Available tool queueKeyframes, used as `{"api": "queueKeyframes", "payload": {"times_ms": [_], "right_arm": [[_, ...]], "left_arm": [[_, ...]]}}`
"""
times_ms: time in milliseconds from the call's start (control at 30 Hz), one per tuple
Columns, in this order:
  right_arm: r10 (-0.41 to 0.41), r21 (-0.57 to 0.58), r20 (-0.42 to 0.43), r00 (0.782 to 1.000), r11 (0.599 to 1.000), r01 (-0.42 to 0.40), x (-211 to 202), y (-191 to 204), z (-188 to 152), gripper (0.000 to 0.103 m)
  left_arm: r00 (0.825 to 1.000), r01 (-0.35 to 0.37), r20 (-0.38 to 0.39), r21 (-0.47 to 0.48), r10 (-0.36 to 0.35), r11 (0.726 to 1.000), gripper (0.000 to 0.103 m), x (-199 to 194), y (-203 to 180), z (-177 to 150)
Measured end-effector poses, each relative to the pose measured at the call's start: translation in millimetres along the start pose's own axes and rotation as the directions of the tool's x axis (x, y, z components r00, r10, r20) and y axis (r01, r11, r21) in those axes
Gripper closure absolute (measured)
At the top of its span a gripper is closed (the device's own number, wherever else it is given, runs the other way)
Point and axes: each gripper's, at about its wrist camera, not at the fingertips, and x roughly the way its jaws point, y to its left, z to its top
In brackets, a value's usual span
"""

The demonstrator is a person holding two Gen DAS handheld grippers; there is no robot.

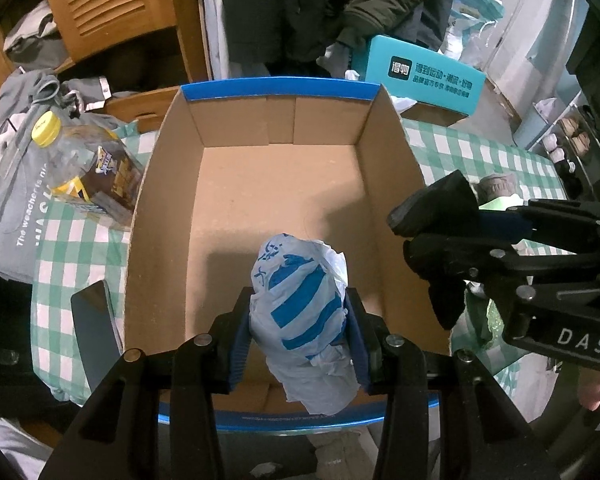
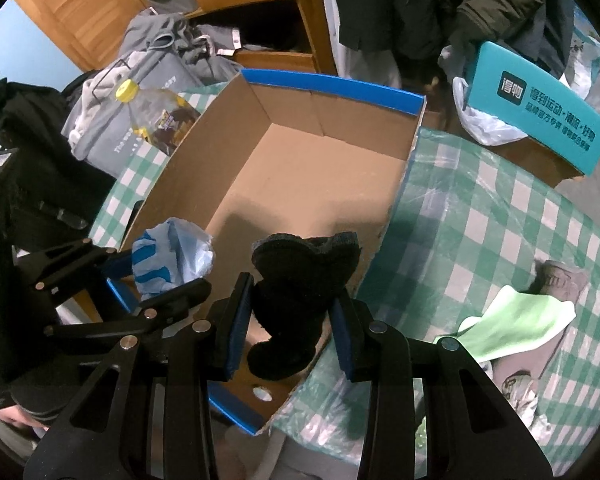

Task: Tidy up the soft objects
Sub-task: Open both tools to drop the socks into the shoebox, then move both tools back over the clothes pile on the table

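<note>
Poised to drop their loads, the left gripper (image 1: 300, 320) pinches a crumpled plastic bag (image 1: 304, 312) and the right gripper (image 2: 288, 320) a black sock (image 2: 296, 292) above the open cardboard box (image 1: 276, 120) beneath both.

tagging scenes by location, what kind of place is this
Probably a lived-in home room, perhaps a bedroom or entry area: dark coats hang behind a table with a green checked tablecloth, grey hoodies are piled by a wooden louvred cabinet, and an open cardboard box waits.
</note>
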Motion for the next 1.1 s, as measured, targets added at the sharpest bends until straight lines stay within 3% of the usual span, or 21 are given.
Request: {"api": "queueKeyframes", "payload": {"times_ms": [200,333,600,1100], "right_arm": [[0.005,0.000,0.000,1.000,1.000,-0.005,1.2,-0.5,0.3,0.061],[-0.005,0.001,0.018,1.000,1.000,0.005,-1.8,-2.2,0.4,0.050],[-0.027,0.009,0.050,0.998,1.000,0.027,-16.7,-9.9,-0.7,0.037],[-0.099,0.022,0.078,0.992,0.995,0.098,-46.1,-41.0,-26.8,0.035]], "left_arm": [[1.000,-0.006,-0.015,-0.002,0.006,1.000,0.055,2.7,1.1,0.0],[1.000,-0.011,-0.008,-0.009,0.011,1.000,0.039,0.7,2.2,1.1],[1.000,0.000,0.000,0.001,0.000,1.000,0.037,-1.9,-2.5,3.7],[0.999,0.045,0.007,0.046,-0.046,0.998,0.036,-7.6,-35.5,9.9]]}}
